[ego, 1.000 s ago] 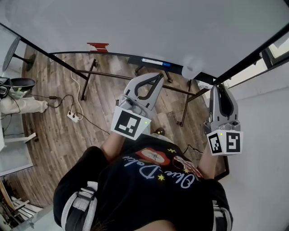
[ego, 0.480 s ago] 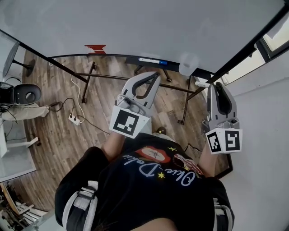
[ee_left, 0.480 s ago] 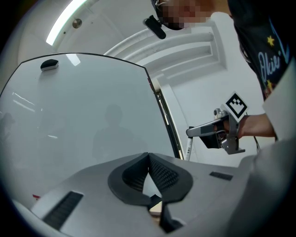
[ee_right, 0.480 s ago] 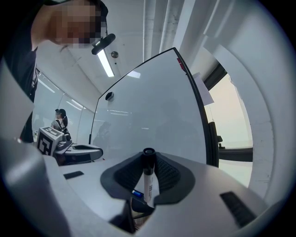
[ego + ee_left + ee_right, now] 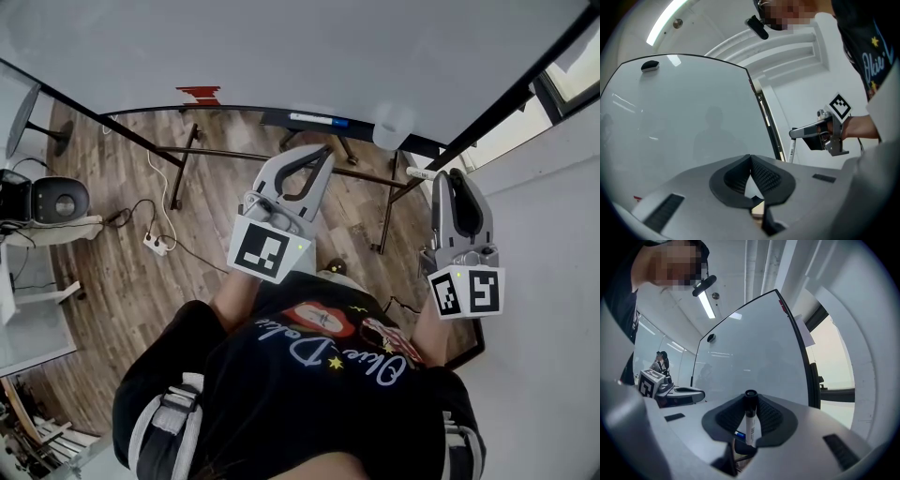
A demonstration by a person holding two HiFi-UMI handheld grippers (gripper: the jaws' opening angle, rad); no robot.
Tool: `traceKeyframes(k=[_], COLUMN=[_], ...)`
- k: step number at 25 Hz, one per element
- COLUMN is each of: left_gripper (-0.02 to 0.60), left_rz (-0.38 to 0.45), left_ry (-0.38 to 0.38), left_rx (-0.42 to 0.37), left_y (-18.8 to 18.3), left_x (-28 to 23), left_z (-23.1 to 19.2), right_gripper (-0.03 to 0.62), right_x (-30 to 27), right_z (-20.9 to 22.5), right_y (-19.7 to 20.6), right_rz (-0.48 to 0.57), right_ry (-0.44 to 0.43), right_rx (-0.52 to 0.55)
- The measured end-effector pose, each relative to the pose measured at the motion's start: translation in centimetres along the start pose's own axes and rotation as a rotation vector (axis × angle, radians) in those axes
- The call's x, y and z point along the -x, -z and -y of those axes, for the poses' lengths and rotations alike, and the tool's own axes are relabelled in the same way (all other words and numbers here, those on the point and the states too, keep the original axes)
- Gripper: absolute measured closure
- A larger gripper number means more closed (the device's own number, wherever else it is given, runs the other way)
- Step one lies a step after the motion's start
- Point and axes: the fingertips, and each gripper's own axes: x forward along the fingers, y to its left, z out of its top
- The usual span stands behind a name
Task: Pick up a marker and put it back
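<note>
Your right gripper (image 5: 750,401) is part closed, clamped on marker (image 5: 750,423) at jaw tips. Marker upright: black cap at top, white barrel hanging below gripper. Whiteboard (image 5: 750,343) just ahead of tips. Your left gripper (image 5: 750,158), off to right gripper's left, pinched tip to tip, nothing between pads, facing same whiteboard.

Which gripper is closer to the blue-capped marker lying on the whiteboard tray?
Left. The left gripper points at the tray marker from just below it in the head view; the right gripper, shut on a white marker, is off to its right.
</note>
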Motion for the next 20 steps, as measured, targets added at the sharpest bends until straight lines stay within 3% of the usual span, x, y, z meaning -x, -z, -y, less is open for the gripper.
traceKeyframes(k=[20], left_gripper=[0.578], left_rz=[0.000], left_ry=[-0.004], left_rx=[0.003], left_y=[0.2], left_x=[-0.9], left_z=[0.2], right_gripper=[0.522], right_x=[-0.4], right_z=[0.8], right_y=[0.2], right_rz=[-0.002], right_ry=[-0.009], right_rx=[-0.001])
